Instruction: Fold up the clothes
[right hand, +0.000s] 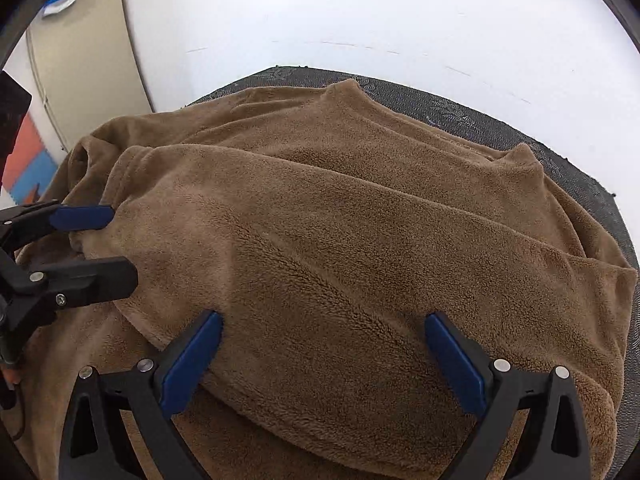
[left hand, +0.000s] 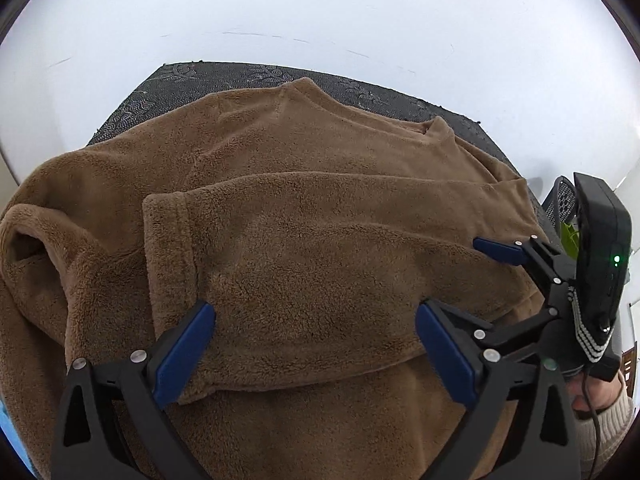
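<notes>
Left wrist view, left to right: brown fleece [left hand: 304, 216] spread over a dark mat [left hand: 168, 92] on a white table [left hand: 320, 12], filling most of the frame. At 9 o'clock, a rolled sleeve opening [left hand: 24, 244] at the fleece's edge. Toward centre, a second sleeve folded across the body, cuff [left hand: 166, 248] pointing to 9 o'clock. At 12 o'clock, collar [left hand: 360, 104] lying against the mat's far edge. At 6 o'clock, left gripper [left hand: 316, 344] with blue pads [left hand: 184, 356] spread wide, holding nothing, folded sleeve between and beneath them; contact with the cloth unclear. At 3 o'clock, right gripper [left hand: 472, 276] also spread apart over the sleeve's shoulder end, upper pad just at the cloth, a hand [left hand: 592, 396] in a pale knit cuff behind it.

Right wrist view, left to right: at 9 o'clock, left gripper [right hand: 120, 244] open, one blue pad [right hand: 82, 216] against the sleeve cuff [right hand: 120, 184], black finger below. At centre, the fleece [right hand: 360, 220] with folded sleeve running from 9 toward 4 o'clock. At 6 o'clock, right gripper [right hand: 324, 352] wide open and empty above the sleeve. At 1 to 3 o'clock, mat [right hand: 480, 116] showing past the collar, white table [right hand: 360, 8] beyond
</notes>
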The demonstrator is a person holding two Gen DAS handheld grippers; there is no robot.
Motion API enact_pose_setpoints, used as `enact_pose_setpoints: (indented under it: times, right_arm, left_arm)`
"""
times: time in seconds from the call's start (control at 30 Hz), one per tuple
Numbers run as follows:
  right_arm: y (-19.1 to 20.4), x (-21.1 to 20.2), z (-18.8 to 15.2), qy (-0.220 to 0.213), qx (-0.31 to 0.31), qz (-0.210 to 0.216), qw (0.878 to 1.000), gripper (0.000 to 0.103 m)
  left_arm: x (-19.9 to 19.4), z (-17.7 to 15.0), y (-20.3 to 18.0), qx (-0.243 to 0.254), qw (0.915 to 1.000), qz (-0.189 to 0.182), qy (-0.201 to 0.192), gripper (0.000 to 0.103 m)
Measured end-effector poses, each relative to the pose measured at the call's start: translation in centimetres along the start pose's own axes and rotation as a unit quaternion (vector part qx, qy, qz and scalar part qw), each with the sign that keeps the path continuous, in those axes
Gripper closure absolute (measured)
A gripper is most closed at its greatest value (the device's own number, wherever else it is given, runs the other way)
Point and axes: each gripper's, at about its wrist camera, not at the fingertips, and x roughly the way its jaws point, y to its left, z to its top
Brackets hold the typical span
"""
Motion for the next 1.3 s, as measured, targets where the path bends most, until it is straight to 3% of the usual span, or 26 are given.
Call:
enact_pose_setpoints:
  times: [0.37, 0.53, 0.9, 1.0, 1.1, 1.3]
  right_arm:
    - [0.4, -0.3, -0.2, -0.001, -0.001, -0.009, 1.0, 0.001]
    - [1.3, -1.1, 0.2, 0.004, 0.007, -0.039, 0.999, 0.001]
    - [7.5, -2.8, 1.1, -0.034, -0.1, -0.094, 0.99, 0.001]
    - [9.6, -2.8, 1.2, -0.05, -0.15, -0.139, 0.978, 0.001]
    - [12.2, -2.6, 1.0, -0.069, -0.217, -0.201, 0.953, 0.001]
    - [15.7, -1.7, 0.9, -0.098, -0.306, -0.287, 0.903, 0.001]
  left_arm:
    - [-1.7, -0.1, 0.2, -0.022, 0.9996, -0.012, -0.013, 0.002]
    - [-3.6, -0.6, 0.8, -0.031, 0.9991, -0.013, -0.027, 0.001]
    - [-6.4, -3.1, 4.2, -0.077, 0.996, -0.014, -0.044, 0.001]
    - [-7.3, -3.9, 5.5, -0.094, 0.9942, -0.013, -0.051, 0.001]
    - [-8.3, -4.6, 6.8, -0.109, 0.9922, -0.01, -0.06, 0.001]
    - [-9.7, -5.8, 9.0, -0.129, 0.989, -0.006, -0.071, 0.001]
